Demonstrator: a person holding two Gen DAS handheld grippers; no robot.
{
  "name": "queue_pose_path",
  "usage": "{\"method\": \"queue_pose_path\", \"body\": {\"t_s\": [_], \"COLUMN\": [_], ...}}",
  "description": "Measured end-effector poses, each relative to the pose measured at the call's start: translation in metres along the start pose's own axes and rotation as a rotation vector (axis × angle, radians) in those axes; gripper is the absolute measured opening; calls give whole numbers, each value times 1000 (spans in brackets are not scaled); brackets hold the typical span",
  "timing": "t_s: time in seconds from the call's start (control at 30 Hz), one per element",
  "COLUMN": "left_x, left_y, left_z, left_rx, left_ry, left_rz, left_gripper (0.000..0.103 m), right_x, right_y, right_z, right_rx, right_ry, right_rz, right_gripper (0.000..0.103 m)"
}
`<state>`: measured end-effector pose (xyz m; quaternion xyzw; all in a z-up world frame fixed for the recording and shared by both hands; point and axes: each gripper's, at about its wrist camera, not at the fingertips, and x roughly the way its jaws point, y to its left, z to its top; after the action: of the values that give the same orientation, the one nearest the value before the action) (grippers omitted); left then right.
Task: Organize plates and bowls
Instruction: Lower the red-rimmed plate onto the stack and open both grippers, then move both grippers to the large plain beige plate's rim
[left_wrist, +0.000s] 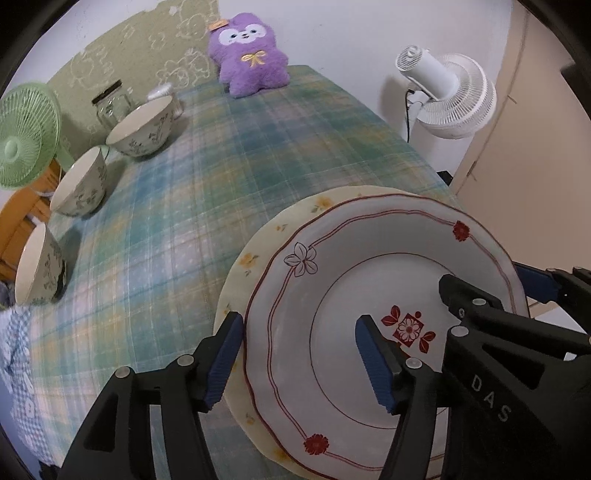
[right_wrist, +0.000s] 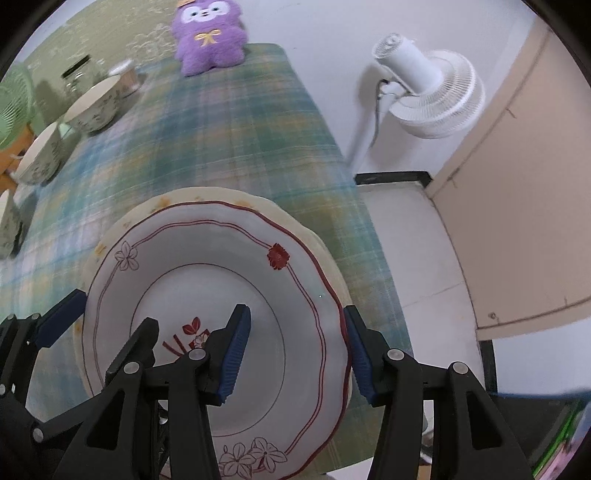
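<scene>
Two wide-open claws (left_wrist: 299, 360) (right_wrist: 295, 356) straddling white plate (left_wrist: 332, 280) rim.

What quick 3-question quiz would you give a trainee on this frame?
1. True or false: the red-trimmed plate sits on top of a cream plate.
2. How many bowls stand along the table's left side? A) two B) three C) five
3. Fill in: the left claw and right claw each straddle the top plate's ____.

Key: 1 true. 2 B: three bowls, in a row near the green fan. 3 rim: each claw is open, with one finger over the plate and one outside its edge, on opposite sides.
</scene>
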<state>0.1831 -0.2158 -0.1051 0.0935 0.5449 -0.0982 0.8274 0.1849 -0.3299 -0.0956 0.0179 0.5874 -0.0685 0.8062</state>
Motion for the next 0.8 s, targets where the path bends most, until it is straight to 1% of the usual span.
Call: {"method": "queue_pose_path", "body": {"t_s": [0.03, 0.1, 0.17, 0.2, 0.27, 0.4, 0.5, 0.63, 0.8], "left_x": [-2, -7, -14, -17, -24, -37, -50, -69, -91], "left_y": [1, 2, 4, 4, 9, 23, 37, 63, 99], "left_z": [2, 5, 11, 12, 16, 21, 22, 20, 13], "left_rx": [-12, -34, -64, -75, -106, -169, -205, -246, -257], "left_ry": [-4, -15, -32, -39, -59, -80, -98, -125, -161], "left_rz": [4, 20, 19, 22, 33, 21, 34, 37, 35], "left_gripper": [67, 74, 77, 78, 81, 81, 82, 82, 82], "right_x": [1, 0, -5, -8, -16, -32, -47, -71, -99], "right_y": [-2, -7, -10, -10, -8, 0, 10, 34, 70], "right_z": [3, 11, 18, 21, 27, 41, 47, 49, 47], "right_rx": [-6, -8, -19, -29, -59, -93, -108, -129, -137], "right_ry": [2, 5, -11, -21, -48, -71, -90, -133, -184], "right_rz": [26, 56, 73, 75, 81, 119, 145, 163, 163], "right_gripper": [59, 61, 63, 66, 67, 68, 71, 72, 72]}}
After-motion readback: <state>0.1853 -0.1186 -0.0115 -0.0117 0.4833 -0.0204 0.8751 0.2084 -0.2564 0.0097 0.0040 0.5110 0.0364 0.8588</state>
